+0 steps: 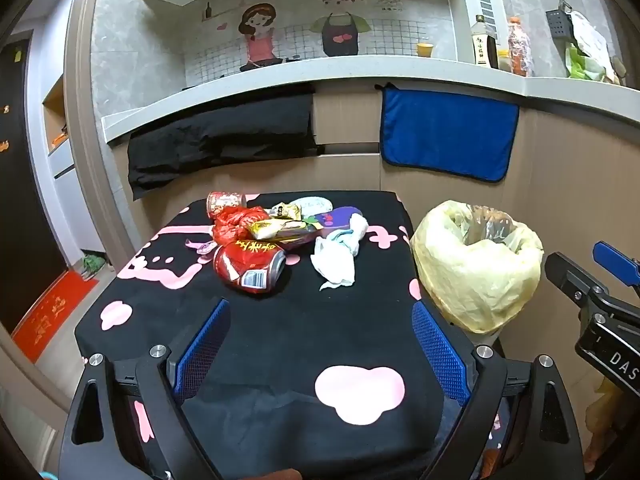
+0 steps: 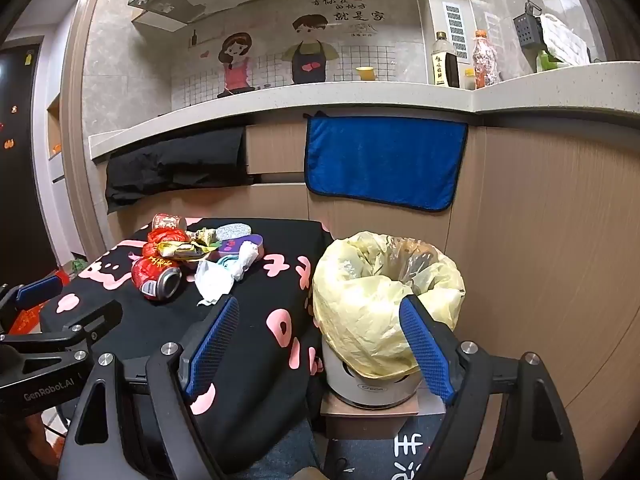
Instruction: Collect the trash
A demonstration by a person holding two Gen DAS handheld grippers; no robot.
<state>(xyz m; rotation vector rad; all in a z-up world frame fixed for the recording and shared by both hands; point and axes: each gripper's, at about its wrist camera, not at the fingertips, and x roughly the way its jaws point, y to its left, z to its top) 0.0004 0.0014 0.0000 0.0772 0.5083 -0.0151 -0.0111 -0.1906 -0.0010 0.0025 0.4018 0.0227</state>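
Note:
A pile of trash lies at the far side of a table with a black-and-pink cloth (image 1: 280,332): a crushed red can (image 1: 250,266), a white crumpled tissue (image 1: 336,256), a red plastic wrapper (image 1: 236,220), a yellow snack packet (image 1: 272,229), a purple packet (image 1: 338,216) and a second can (image 1: 225,201). A bin lined with a yellow bag (image 1: 476,264) stands right of the table. My left gripper (image 1: 320,320) is open and empty, hovering above the table's near part. My right gripper (image 2: 318,320) is open and empty, in front of the bin (image 2: 384,300). The pile also shows in the right wrist view (image 2: 192,256).
A kitchen counter (image 1: 280,80) runs behind the table, with a blue towel (image 1: 446,134) and a black cloth (image 1: 220,140) hanging from it. Bottles (image 1: 486,42) stand on the counter. The bin sits on a small box (image 2: 368,412). A doorway with a red mat (image 1: 52,312) is at left.

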